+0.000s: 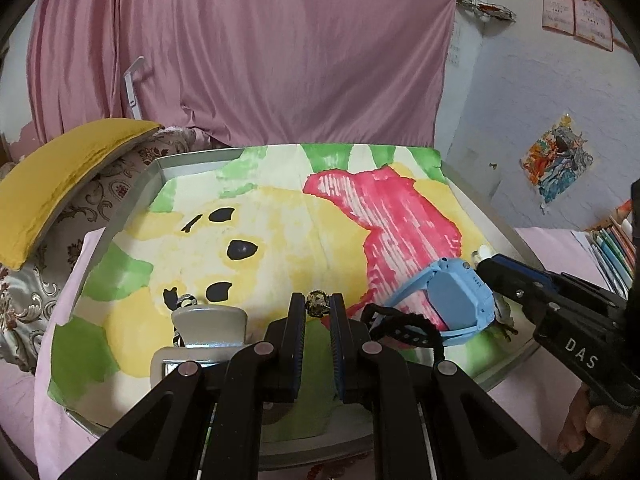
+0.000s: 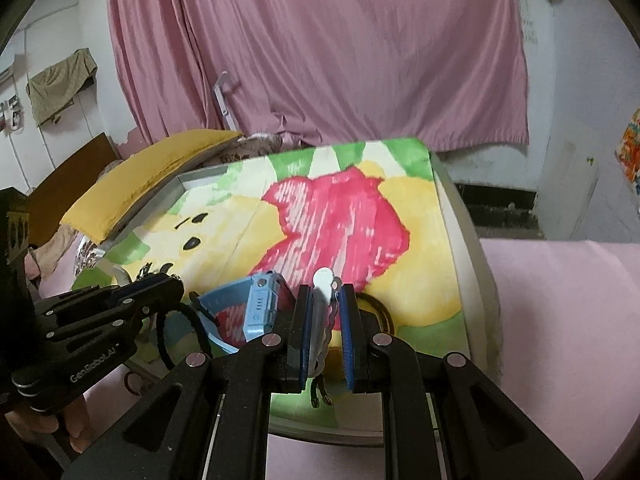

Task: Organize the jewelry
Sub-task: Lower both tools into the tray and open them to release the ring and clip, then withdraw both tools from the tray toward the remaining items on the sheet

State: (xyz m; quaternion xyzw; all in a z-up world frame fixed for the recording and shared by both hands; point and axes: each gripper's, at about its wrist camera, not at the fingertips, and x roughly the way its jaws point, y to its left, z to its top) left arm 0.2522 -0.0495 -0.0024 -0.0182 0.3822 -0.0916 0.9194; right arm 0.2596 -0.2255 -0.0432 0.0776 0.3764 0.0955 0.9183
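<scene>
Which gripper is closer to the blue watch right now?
Right. The right gripper sits against the blue watch at its far side; the left gripper, jaws shut on a beaded piece, is farther left.

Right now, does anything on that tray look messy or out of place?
Yes. The blue watch stands on its edge instead of lying flat, with a black cord bracelet bunched against its strap. The painted paper doesn't cover the tray's far left corner. Nothing looks broken or spilled.
</scene>
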